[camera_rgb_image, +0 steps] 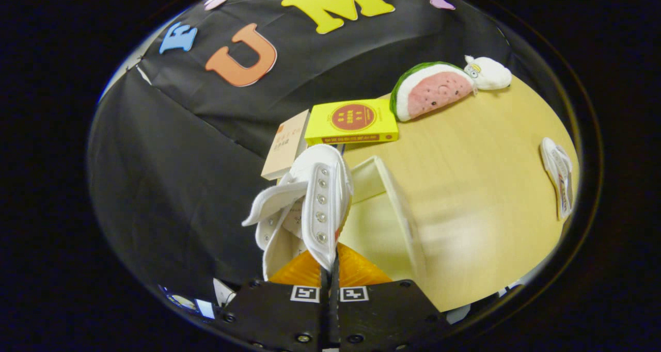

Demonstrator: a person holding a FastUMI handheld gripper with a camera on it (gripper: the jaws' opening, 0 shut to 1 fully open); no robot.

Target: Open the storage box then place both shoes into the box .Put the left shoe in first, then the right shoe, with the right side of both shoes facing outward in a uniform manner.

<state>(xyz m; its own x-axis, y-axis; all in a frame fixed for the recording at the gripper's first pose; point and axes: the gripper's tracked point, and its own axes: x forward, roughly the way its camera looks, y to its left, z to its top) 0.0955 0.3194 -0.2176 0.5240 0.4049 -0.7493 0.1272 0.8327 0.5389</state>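
With jaws clamping white shoe (315,207), open box (392,212) beside, books (352,121), plush (431,90) beyond.

Support surface: I see a light wooden table (480,187) with a rounded edge.
Storage box: clear storage box (397,207), open, on the table just ahead of the fingers.
Far edge, books: I see a yellow book (352,121) lying flat, a tan book (285,144) touching its side.
Far edge, toys: watermelon-slice plush (431,90), a white plush (488,73) touching it.
Second shoe: I see a white shoe (559,179) lying well apart from the box.
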